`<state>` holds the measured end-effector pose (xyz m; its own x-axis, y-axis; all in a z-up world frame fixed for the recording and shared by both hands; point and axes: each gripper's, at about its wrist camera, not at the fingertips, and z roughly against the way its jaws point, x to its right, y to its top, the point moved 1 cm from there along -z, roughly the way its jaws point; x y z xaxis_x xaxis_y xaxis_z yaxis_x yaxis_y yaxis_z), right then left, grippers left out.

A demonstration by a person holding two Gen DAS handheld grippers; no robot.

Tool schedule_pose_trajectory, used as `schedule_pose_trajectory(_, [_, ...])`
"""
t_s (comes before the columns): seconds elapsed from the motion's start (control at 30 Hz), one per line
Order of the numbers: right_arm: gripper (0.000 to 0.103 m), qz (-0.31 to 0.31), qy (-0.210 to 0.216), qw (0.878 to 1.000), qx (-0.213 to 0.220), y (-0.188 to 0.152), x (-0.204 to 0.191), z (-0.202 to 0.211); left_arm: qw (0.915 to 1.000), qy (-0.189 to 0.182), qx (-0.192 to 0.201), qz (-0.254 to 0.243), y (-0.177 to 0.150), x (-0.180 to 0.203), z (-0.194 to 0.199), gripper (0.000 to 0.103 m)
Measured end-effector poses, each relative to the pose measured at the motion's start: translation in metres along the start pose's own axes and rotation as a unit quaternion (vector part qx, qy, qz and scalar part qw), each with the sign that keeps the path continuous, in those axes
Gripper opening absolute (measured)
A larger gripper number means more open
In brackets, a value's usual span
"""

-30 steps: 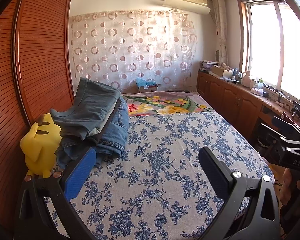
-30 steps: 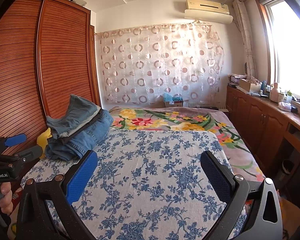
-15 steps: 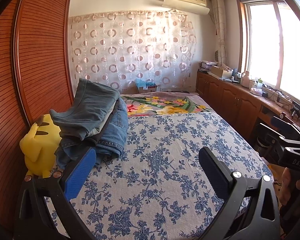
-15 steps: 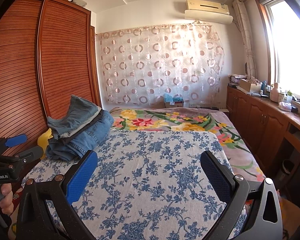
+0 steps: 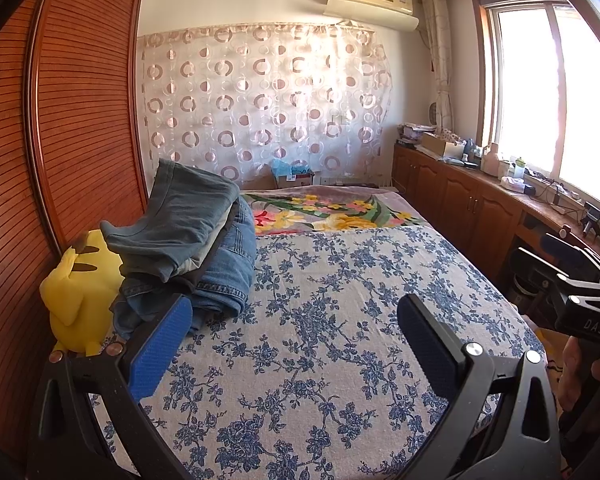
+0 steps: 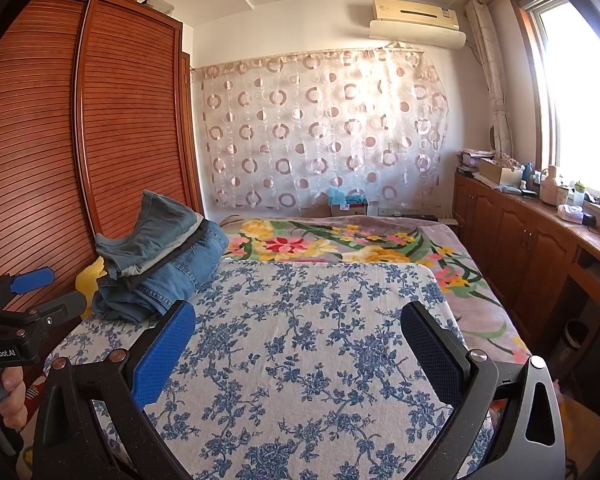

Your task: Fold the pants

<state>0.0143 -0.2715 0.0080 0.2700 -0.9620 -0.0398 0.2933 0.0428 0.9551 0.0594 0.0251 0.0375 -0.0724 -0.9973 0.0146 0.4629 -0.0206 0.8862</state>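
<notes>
A pile of pants (image 5: 188, 248) lies on the left side of the bed, grey-blue pairs on top of blue jeans; it also shows in the right wrist view (image 6: 160, 256). My left gripper (image 5: 296, 344) is open and empty above the blue-flowered bedspread (image 5: 340, 340), its left finger close to the pile's near edge. My right gripper (image 6: 298, 350) is open and empty above the bedspread (image 6: 300, 340), to the right of the pile. Each gripper shows at the edge of the other's view.
A yellow plush toy (image 5: 80, 292) sits left of the pile against the wooden wardrobe (image 5: 60, 140). A floral blanket (image 5: 324, 212) covers the bed's far end. Wooden cabinets (image 5: 480, 208) with clutter run along the right under the window.
</notes>
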Motion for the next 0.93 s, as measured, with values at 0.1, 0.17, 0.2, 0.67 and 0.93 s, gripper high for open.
schedule_pose_trajectory(0.1, [0.102,0.000,0.000,1.000,0.000,0.0000,0.0001,-0.0001,1.0000,0.001,-0.001,0.001,-0.0003,-0.0006,-0.0001,0.102])
schedule_pose_trajectory(0.17, [0.102,0.000,0.000,1.000,0.000,0.0000,0.0001,-0.0001,1.0000,-0.001,-0.001,0.000,-0.0006,-0.0002,0.0000,0.102])
schedule_pose_trajectory(0.2, [0.102,0.000,0.000,1.000,0.000,-0.0001,0.0001,-0.0002,1.0000,-0.001,-0.001,0.000,0.0000,0.0006,0.0003,0.102])
schedule_pose_trajectory(0.67, [0.102,0.000,-0.001,1.000,0.000,-0.0003,0.0000,-0.0004,1.0000,-0.002,0.000,0.001,0.0003,0.0033,0.0009,0.102])
schedule_pose_trajectory(0.93, [0.102,-0.001,0.000,1.000,0.000,-0.0012,-0.0011,0.0004,1.0000,-0.003,0.003,0.001,0.0035,0.0070,0.0011,0.102])
